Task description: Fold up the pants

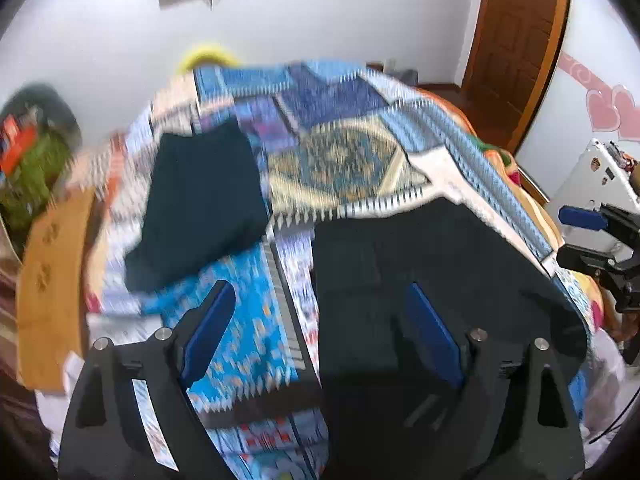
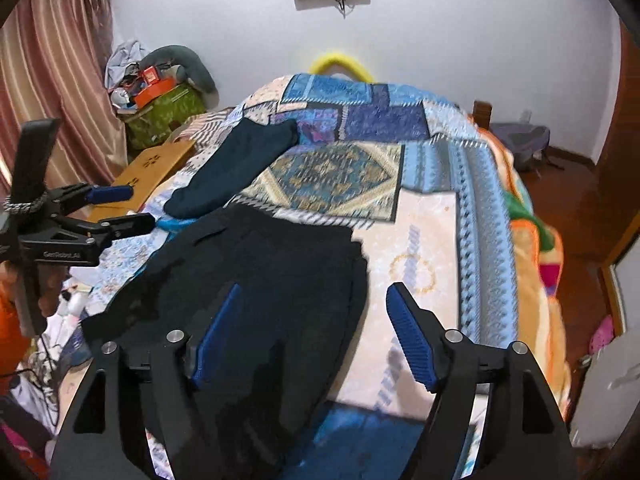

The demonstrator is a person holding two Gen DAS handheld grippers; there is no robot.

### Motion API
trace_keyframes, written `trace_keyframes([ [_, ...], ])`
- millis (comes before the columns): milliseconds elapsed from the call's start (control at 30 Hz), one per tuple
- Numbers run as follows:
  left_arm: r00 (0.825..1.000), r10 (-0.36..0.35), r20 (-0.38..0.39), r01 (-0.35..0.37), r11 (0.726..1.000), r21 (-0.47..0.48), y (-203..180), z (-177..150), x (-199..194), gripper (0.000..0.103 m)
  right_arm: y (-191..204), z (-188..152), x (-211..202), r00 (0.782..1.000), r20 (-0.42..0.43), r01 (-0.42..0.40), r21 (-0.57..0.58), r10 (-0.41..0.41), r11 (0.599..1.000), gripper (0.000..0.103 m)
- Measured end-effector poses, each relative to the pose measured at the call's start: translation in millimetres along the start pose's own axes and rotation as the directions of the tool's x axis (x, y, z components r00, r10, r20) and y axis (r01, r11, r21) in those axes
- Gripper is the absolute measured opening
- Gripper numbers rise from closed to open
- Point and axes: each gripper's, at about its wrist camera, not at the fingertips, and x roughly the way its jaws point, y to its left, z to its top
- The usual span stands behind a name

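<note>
Black cloth pants (image 2: 256,280) lie folded on the near part of the patchwork-quilted bed (image 2: 432,240); we judge the fold could slump if a fingertip snags it. Left gripper (image 1: 320,320) and right gripper (image 2: 316,320) tilt downward above the pants' left and right edges, jaws apart, holding nothing. A second dark folded garment (image 1: 204,204) lies farther left.

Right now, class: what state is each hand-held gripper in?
Left hand-held gripper: open, holding nothing.
Right hand-held gripper: open, holding nothing, above the black pants.
</note>
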Motion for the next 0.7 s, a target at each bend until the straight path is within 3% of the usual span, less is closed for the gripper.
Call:
trace_keyframes([
  [233, 0.980, -0.126, -0.153, 0.111, 0.988, -0.105, 7.5, -27.3, 37.9, 0.088, -2.6, -26.7, 34.9, 0.990, -0.134, -0.045, 0.062, 0.053, 0.997, 0.071],
  [367, 0.952, -0.223, -0.210, 0.189, 0.967, -0.170, 6.9, -28.4, 57.6, 0.088, -9.3, -34.7, 54.4, 0.969, -0.199, -0.122, 0.134, 0.147, 0.983, 0.071],
  [467, 0.921, -0.291, -0.258, 0.244, 0.949, -0.199, 2.0, -25.7, 74.1, 0.089, -16.2, -32.9, 65.6, 0.955, -0.213, -0.167, 0.191, 0.207, 0.967, 0.071],
  [533, 0.917, -0.295, -0.267, 0.250, 0.949, -0.190, -4.1, -21.6, 80.3, 0.094, -17.6, -29.7, 70.7, 0.950, -0.213, -0.187, 0.199, 0.228, 0.962, 0.073],
  [700, 0.899, -0.318, -0.302, 0.281, 0.946, -0.160, -16.2, -9.5, 90.4, 0.097, -17.3, -23.0, 85.7, 0.934, -0.215, -0.236, 0.226, 0.285, 0.945, 0.072],
])
